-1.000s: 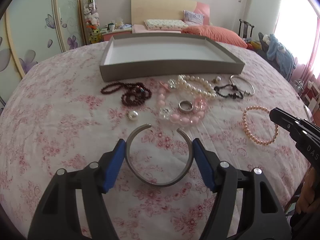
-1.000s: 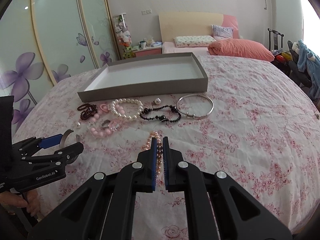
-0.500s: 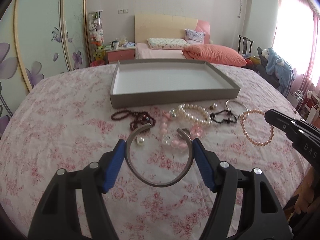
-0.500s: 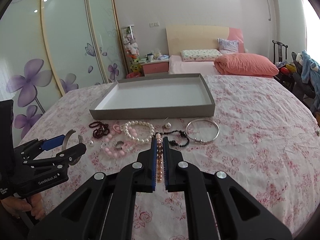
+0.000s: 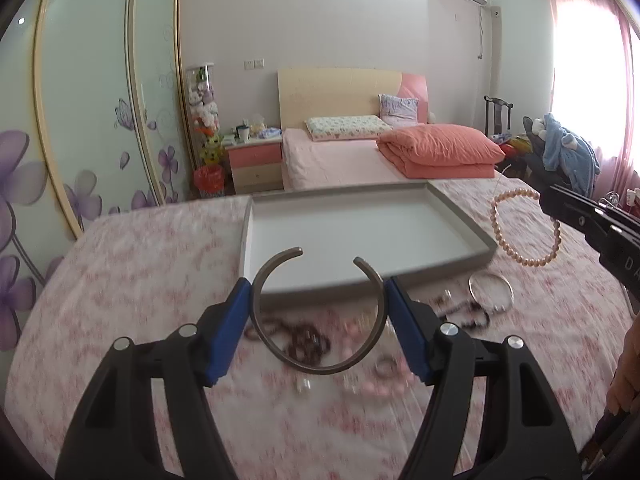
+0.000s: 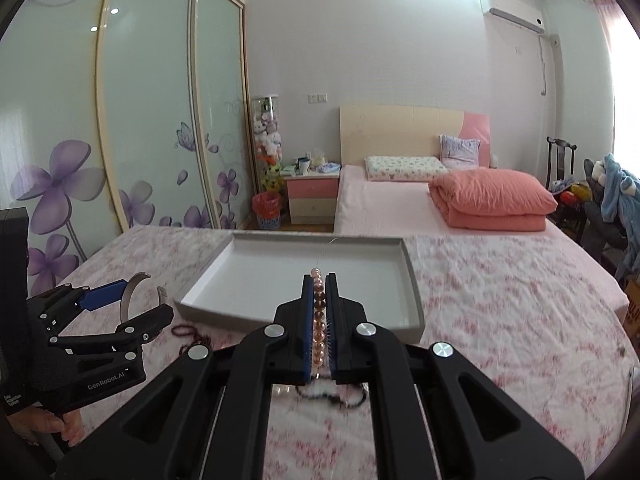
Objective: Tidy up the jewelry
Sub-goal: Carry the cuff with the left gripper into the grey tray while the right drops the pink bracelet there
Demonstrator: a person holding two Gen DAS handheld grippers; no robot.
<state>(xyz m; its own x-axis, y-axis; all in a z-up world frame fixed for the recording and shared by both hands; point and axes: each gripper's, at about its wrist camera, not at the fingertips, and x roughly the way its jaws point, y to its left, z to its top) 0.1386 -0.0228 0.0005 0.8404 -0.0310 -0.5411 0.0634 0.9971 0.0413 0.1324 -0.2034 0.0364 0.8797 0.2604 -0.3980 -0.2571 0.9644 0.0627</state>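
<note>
We have lifted both pieces: left gripper (image 5: pixel 318 312) clamps the open bangle (image 5: pixel 319 316), right gripper (image 6: pixel 319 320) pinches the pink bead bracelet (image 6: pixel 318 312). Tray (image 5: pixel 460 216), frame centre, holds nothing; remaining jewelry (image 5: pixel 472 308) lies below it.

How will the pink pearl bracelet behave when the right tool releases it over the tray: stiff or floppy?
Probably floppy: the pink pearl bracelet hangs as a loose loop from the right tool. Its round beads may roll slightly in the grey shallow tray.
</note>
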